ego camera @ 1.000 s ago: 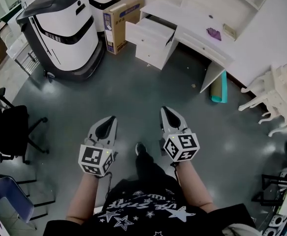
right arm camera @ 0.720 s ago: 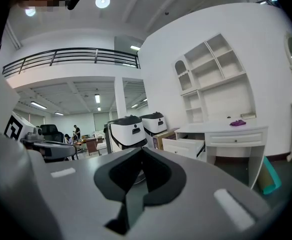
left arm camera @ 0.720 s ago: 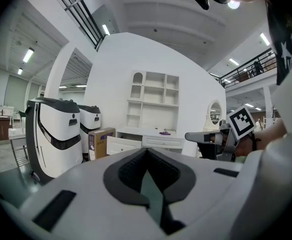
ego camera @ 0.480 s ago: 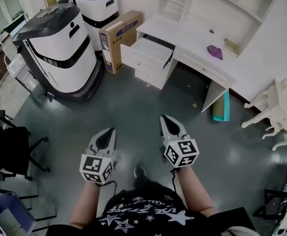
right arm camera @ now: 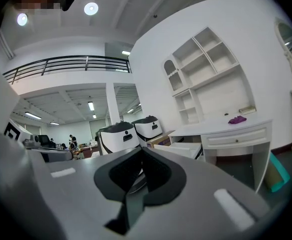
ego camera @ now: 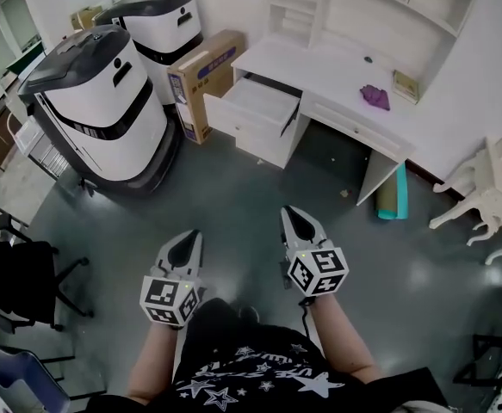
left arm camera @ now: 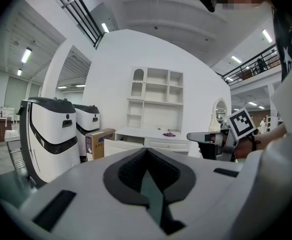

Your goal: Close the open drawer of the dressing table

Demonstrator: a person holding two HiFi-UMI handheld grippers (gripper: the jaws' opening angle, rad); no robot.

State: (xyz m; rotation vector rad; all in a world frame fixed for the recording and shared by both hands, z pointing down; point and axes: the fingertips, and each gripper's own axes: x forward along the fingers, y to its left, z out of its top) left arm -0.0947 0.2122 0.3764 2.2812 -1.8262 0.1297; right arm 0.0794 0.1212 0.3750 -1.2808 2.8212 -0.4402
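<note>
L gripper [ego camera: 191,234]: jaws shut, dark pads tip to tip in a closed V in its own view, empty. R gripper [ego camera: 290,212]: same, jaws together, holding nothing. Both are held out in front of the person, side by side w/ a gap btwn them, abt level, pointing toward the dressing table [ego camera: 345,74]. Neither touches anything. A marker cube sits at the wrist end of each.

Grey floor [ego camera: 233,183] lies btwn the grippers & the furniture.

Drawer [ego camera: 259,101]: open, pulled well out from the top of the table's left pedestal, at the left end of the table; inside is white. It is well apart from both grippers, ahead & slightly left of the R one.

The table stands against the white wall w/ a shelf unit [ego camera: 362,7] along its back edge. On the table top:
- purple cloth [ego camera: 374,97] near the right end
- small flat box [ego camera: 405,84] just beyond it, toward the back right corner
- tiny dark item [ego camera: 368,59] near the back edge, can't tell what

A teal roll [ego camera: 391,200] leans on the floor by the table's right side panel. A cardboard box [ego camera: 201,80] stands on the floor just left of the drawer, btwn the table & two white-&-black machines [ego camera: 104,101]. White carved furniture [ego camera: 492,192] is at the right, a black office chair [ego camera: 9,274] at the left.
</note>
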